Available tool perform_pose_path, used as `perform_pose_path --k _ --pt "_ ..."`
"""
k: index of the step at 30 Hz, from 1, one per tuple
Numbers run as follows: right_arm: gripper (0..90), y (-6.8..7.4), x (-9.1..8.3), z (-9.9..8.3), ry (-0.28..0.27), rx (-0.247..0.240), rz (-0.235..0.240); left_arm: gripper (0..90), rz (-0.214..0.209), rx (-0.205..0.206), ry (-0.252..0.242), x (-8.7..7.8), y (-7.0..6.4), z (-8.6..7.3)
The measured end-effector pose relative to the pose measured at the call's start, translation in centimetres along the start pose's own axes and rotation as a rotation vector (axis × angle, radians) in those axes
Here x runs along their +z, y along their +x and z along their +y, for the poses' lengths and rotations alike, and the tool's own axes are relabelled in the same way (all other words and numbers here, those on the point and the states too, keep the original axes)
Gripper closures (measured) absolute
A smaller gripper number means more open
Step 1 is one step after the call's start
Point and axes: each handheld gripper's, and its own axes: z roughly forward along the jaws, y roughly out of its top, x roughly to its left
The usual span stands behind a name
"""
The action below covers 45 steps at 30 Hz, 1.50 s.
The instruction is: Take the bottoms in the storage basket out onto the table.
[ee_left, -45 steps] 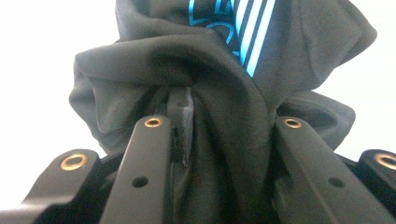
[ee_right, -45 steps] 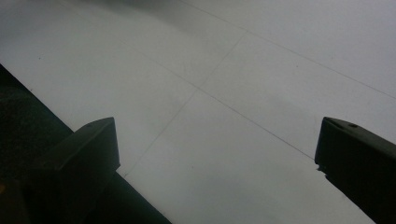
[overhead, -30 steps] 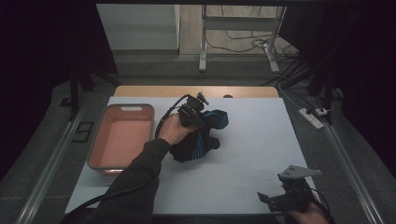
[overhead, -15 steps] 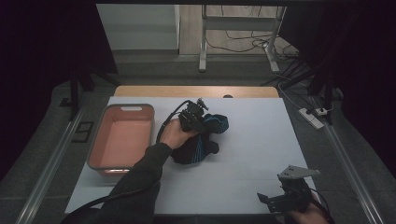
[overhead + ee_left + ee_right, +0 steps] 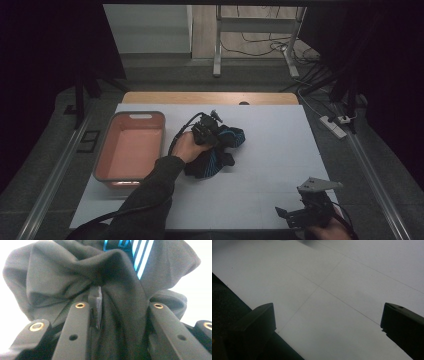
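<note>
A crumpled black garment (image 5: 220, 152) with blue stripes lies in the middle of the white table (image 5: 285, 145). My left gripper (image 5: 209, 131) presses into its left side, held by a hand in a dark sleeve. In the left gripper view the black cloth (image 5: 62, 277) is bunched up and pinched between the jaws of that gripper (image 5: 98, 303), so it is shut on the garment. My right gripper (image 5: 289, 215) hovers at the table's front right corner. Its fingers (image 5: 259, 317) stand wide apart over bare table, holding nothing.
A pink rectangular tray (image 5: 139, 114) sits at the table's left, with nothing inside it. A wooden strip (image 5: 210, 97) runs along the far edge. Beyond the right edge a power strip (image 5: 334, 125) and cables lie on the floor.
My left gripper has moved slightly towards the person with the garment in it, bunching the cloth. The right gripper has stayed where it was.
</note>
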Motion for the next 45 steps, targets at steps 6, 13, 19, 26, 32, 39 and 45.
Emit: perform_pose_path --k 6,13,19,26,32,39,45 --pt "0.0 0.0 0.0 0.0 0.0 -0.001 0.001 67.2 -0.015 0.008 -0.004 0.8 0.1 -0.4" --pt "0.0 0.1 0.0 0.0 0.007 -0.003 0.003 65.7 -0.014 0.031 -0.005 1.7 0.3 -1.0" --pt "0.0 0.1 0.0 0.0 0.011 -0.006 0.003 64.0 0.015 0.078 -0.004 2.4 0.1 -1.4" --pt "0.0 0.1 0.1 0.0 0.009 -0.012 0.003 58.6 0.051 0.112 -0.035 2.8 -0.2 -1.8" --pt "0.0 0.2 0.1 0.0 0.014 -0.014 0.002 51.3 0.051 0.106 -0.039 2.8 -0.1 -1.8" --pt "0.0 0.1 0.1 0.0 0.014 -0.013 0.004 37.2 0.064 0.075 -0.031 2.8 0.4 -1.7" --pt "0.0 0.1 0.1 0.0 0.015 -0.013 0.005 33.8 0.055 0.069 -0.033 2.7 0.3 -1.7"
